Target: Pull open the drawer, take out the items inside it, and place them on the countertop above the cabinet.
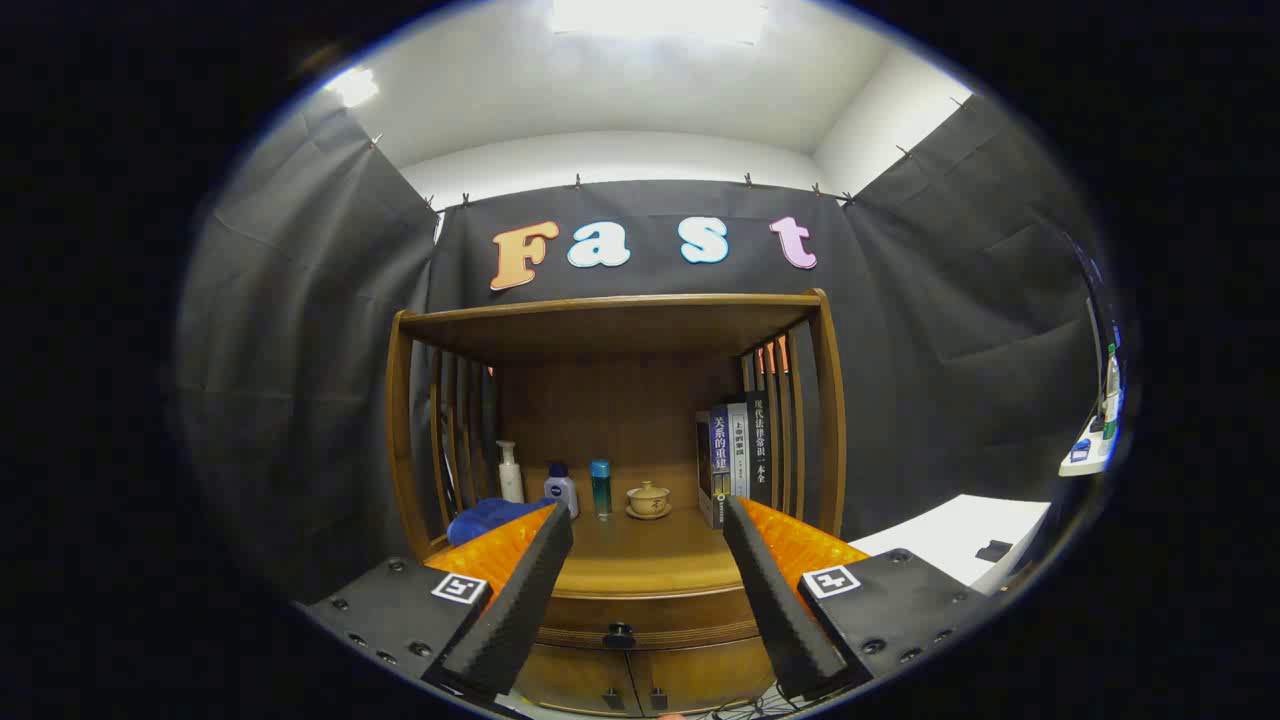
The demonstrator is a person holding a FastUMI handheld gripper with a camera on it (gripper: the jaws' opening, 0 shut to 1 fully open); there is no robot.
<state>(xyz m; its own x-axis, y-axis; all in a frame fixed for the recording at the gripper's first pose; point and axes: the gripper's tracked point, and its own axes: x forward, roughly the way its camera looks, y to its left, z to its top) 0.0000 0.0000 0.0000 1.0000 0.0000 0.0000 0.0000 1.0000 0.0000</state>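
Between the spread fingers of the gripper (pixel 648 530), which pinch nothing, stands a wooden cabinet (pixel 610 420). Its drawer (pixel 650 612) lies shut below the countertop (pixel 640 560), its dark knob (pixel 619 635) midway between the fingers. On the countertop, beyond the fingertips, stand a pump bottle (pixel 510 472), a small white bottle (pixel 561 490), a teal bottle (pixel 600 487), a lidded cup (pixel 648 498) and books (pixel 736 455). A blue cloth (pixel 490 517) lies beside the left finger.

Gripper (pixel 648 520): two long wedge-shaped jaws, textured faces, set apart, nothing between. Behind each, glossy orange ribbed housing. Black flat mounting plates left and right, dark screw heads along edges, one square black-and-white fiducial tag on each plate.
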